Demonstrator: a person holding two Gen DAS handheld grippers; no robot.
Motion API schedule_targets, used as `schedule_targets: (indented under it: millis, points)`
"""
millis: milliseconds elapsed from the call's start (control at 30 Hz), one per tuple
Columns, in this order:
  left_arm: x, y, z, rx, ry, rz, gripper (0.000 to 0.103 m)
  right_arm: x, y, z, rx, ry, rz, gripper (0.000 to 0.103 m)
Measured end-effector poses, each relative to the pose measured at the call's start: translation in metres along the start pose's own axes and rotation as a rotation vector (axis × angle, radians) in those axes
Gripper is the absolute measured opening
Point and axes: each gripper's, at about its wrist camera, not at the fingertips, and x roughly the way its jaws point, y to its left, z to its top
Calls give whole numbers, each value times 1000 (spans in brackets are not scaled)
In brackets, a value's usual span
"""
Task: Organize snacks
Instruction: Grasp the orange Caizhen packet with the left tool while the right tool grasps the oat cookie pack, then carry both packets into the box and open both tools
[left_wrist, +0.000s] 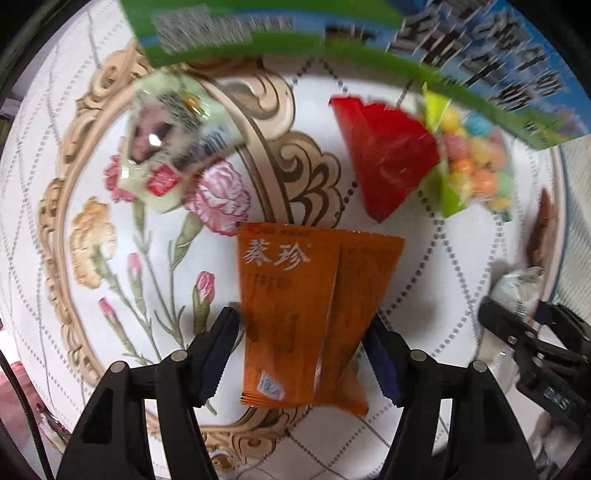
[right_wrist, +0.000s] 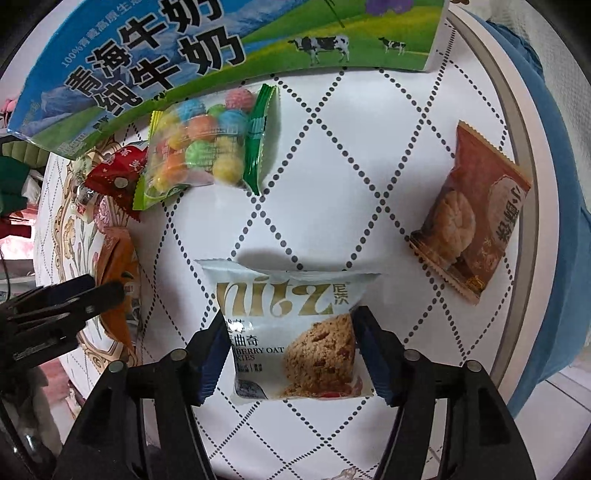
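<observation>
My left gripper (left_wrist: 303, 325) is shut on an orange snack packet (left_wrist: 295, 314), held above the round table (left_wrist: 424, 258). My right gripper (right_wrist: 288, 328) is shut on a white oat cookie packet (right_wrist: 295, 332), also above the table. A red packet (left_wrist: 384, 155) and a clear bag of coloured candy balls (left_wrist: 476, 162) lie beside a green and blue milk carton box (left_wrist: 369, 40). A pale green packet (left_wrist: 166, 144) lies at the left. In the right wrist view the candy bag (right_wrist: 207, 147), red packet (right_wrist: 114, 181), box (right_wrist: 221, 48) and a brown biscuit packet (right_wrist: 469, 214) show.
The table has a white cloth with dotted diamond lines and a flower print (left_wrist: 147, 236). Its rim (right_wrist: 532, 110) curves at the right, with blue fabric (right_wrist: 561, 184) beyond it. The other gripper shows at each view's edge, at right in the left wrist view (left_wrist: 532, 332) and at left in the right wrist view (right_wrist: 62, 310).
</observation>
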Motion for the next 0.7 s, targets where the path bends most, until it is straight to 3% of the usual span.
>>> schedule_targets:
  millis: [67,100,267,400,567,700]
  points:
    - [1,-6,-1,-6,-14,10,62,3,2,-2,0,-7,-4,68]
    - [2,-10,-3,-17,-19,4,55,4,3,-2,2,-10,-6,68]
    - [-3,-8,-20,-78,-31,-36,52,2,7,-9,21,-29,4,66]
    - [-5,-19,-34,-77,-32,-51,50,-12,-1,-21,18,-46,7,53]
    - [-38,-39,-48,-47,-66,-101,49,-29,-6,-26,21,-66,41,48]
    - [-91,-64,-53,3,-151,-168,49,-63,-7,-26,23,-109,93,48]
